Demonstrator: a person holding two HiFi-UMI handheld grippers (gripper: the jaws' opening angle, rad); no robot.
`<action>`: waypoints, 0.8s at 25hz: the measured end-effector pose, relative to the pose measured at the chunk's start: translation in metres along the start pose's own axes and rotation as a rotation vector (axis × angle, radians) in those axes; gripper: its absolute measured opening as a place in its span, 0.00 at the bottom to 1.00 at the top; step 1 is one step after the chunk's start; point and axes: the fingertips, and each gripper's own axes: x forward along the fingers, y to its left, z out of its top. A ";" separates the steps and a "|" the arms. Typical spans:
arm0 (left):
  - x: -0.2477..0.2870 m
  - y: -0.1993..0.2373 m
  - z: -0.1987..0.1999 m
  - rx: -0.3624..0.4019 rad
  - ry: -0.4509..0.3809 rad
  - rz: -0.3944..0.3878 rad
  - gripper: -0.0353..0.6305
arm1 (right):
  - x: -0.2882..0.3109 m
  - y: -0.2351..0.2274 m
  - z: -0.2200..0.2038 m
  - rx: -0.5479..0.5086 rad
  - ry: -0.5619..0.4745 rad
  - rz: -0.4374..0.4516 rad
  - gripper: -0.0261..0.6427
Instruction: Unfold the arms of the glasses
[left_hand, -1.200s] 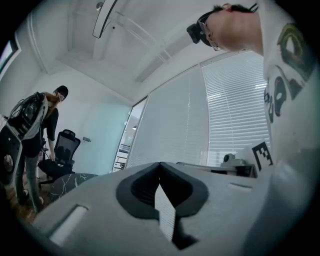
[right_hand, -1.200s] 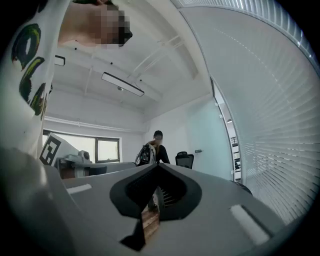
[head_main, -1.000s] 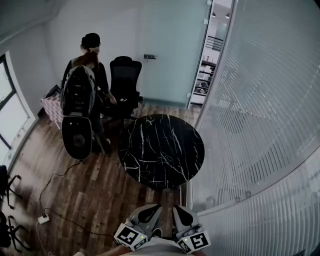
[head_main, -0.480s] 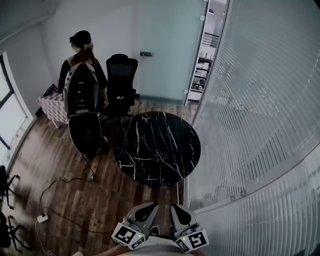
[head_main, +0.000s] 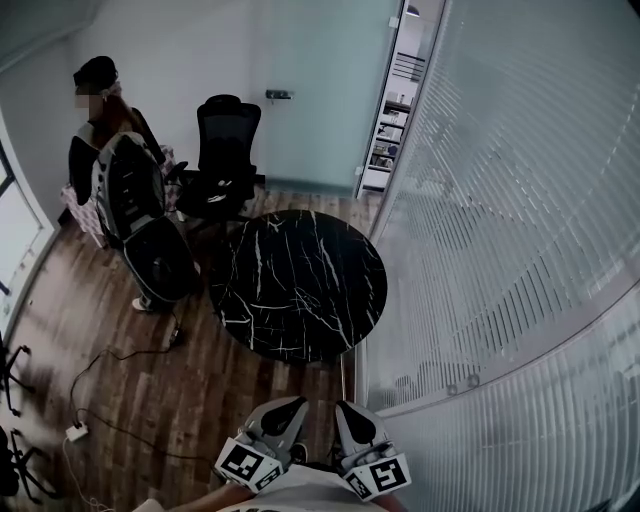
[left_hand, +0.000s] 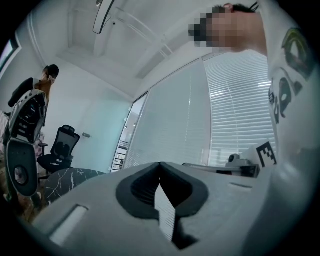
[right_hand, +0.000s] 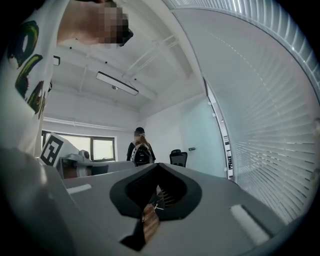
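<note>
No glasses show in any view. The round black marble table (head_main: 300, 280) stands ahead of me in the head view, its top bare. My left gripper (head_main: 292, 406) and right gripper (head_main: 346, 410) sit side by side at the bottom edge, close to my body and well short of the table. Both point level toward the room. In the left gripper view the left gripper (left_hand: 160, 164) has its jaws shut tip to tip with nothing between them. The right gripper (right_hand: 157, 165) in its own view is likewise shut and empty.
A person with a large backpack (head_main: 125, 185) stands at the far left beside a black office chair (head_main: 225, 150). A glass wall with blinds (head_main: 500, 250) curves along the right. A cable (head_main: 120, 400) and power strip (head_main: 75, 432) lie on the wooden floor.
The person with the backpack has walked left, away from the chair. The table sits slightly higher and further left in the head view. Both grippers stay shut at the bottom edge.
</note>
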 end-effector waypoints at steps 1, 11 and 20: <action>0.002 0.001 0.001 -0.002 -0.001 -0.002 0.06 | 0.002 -0.001 0.000 -0.001 0.003 0.001 0.04; 0.032 0.052 0.005 -0.027 -0.005 0.000 0.06 | 0.058 -0.017 -0.003 -0.006 0.025 0.002 0.04; 0.075 0.155 0.023 -0.037 -0.021 0.001 0.06 | 0.169 -0.037 -0.005 -0.034 0.043 0.014 0.04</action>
